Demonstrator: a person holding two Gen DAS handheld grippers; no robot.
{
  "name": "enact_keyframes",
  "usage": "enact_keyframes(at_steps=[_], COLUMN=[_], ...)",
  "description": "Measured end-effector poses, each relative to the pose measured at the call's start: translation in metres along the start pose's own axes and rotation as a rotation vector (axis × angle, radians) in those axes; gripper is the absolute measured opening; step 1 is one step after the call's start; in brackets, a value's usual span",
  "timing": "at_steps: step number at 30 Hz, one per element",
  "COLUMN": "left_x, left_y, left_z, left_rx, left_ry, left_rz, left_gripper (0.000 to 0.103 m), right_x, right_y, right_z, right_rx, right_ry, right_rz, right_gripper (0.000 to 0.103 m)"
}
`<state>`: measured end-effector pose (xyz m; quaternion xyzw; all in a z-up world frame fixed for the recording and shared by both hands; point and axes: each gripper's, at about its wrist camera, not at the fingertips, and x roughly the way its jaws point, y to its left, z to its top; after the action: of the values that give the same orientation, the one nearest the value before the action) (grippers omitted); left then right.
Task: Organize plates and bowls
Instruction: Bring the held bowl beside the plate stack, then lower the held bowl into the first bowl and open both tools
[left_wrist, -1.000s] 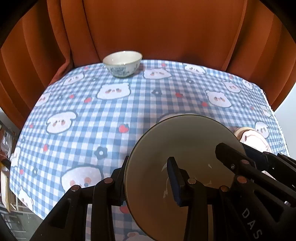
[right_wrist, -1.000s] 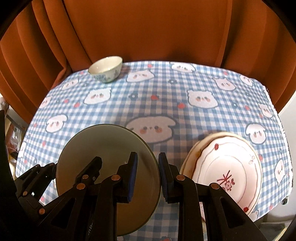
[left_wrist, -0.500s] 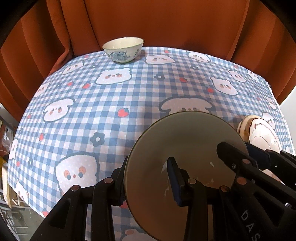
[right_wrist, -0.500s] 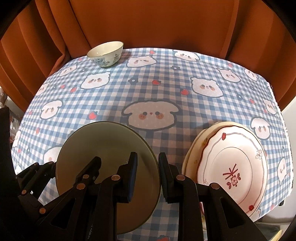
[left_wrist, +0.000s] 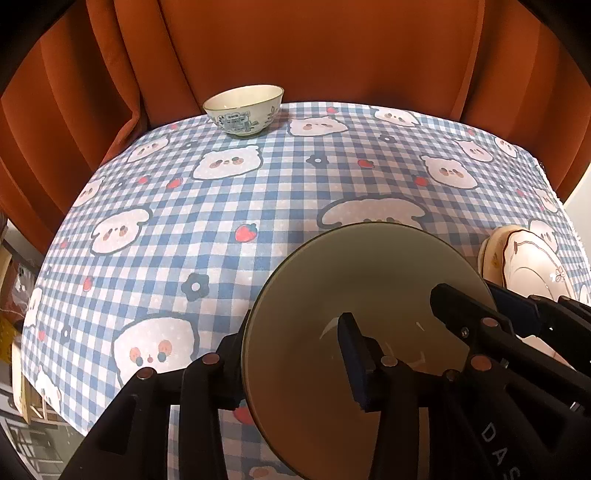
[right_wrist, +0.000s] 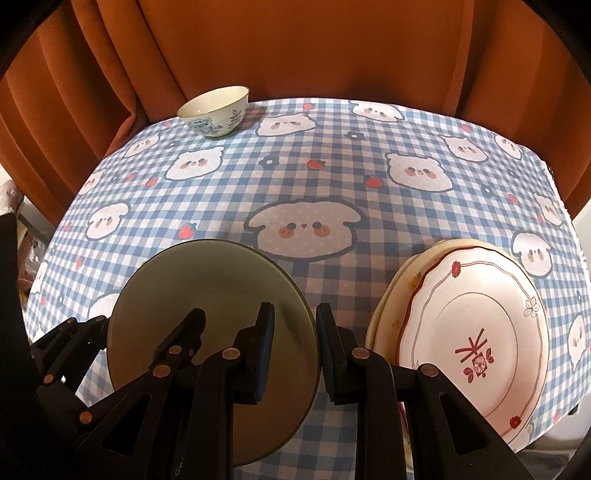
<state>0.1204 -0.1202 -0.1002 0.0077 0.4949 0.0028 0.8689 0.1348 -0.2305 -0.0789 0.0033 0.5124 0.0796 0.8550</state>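
1 olive-grey round plate, smooth, matte, plain, thin dark rim

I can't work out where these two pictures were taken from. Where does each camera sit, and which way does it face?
Left wrist: sits on the left gripper, looking forward and down across the cloth to the bowl. Its fingers straddle the plate at its left rim, jaws just opening. The right gripper shows at right.
Right wrist: sits on the right gripper, facing the same way. Its fingers pinch the plate's right rim, beside the stack.
Shared: plate, bowl, cloth, stack, both grippers.
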Motion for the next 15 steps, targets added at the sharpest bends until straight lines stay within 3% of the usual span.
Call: enact_keyframes(at_steps=[3, 6, 9, 11, 15], left_x=[-0.004, -0.015, -0.024, -0.028, -0.034], left_y=[0.001, 0.000, 0.001, 0.003, 0.007], left_z=[-0.002, -0.002, -0.001, 0.000, 0.005], left_rx=[-0.013, -0.007, -0.002, -0.001, 0.000], left_ry=[0.000, -0.036, -0.057, -0.061, -0.058], left_rz=[-0.010, 0.011, 0.010, -0.006, -0.027], left_gripper=[0.061, 0.069, 0.072, 0.076, 0.079], right_x=[-0.002, -0.010, -0.019, -0.025, -0.033], right_y=[-0.001, 0.001, 0.001, 0.000, -0.001], right_z=[-0.001, 0.000, 0.001, 0.000, 0.002], right_rx=[-0.007, -0.026, -0.035, -0.027, -0.021], right_ry=[0.001, -0.014, -0.041, -0.062, -0.081], right_rz=[0.009, 0.004, -0.004, -0.007, 0.008], right_gripper=[0.027, 0.028, 0.046, 0.065, 0.067])
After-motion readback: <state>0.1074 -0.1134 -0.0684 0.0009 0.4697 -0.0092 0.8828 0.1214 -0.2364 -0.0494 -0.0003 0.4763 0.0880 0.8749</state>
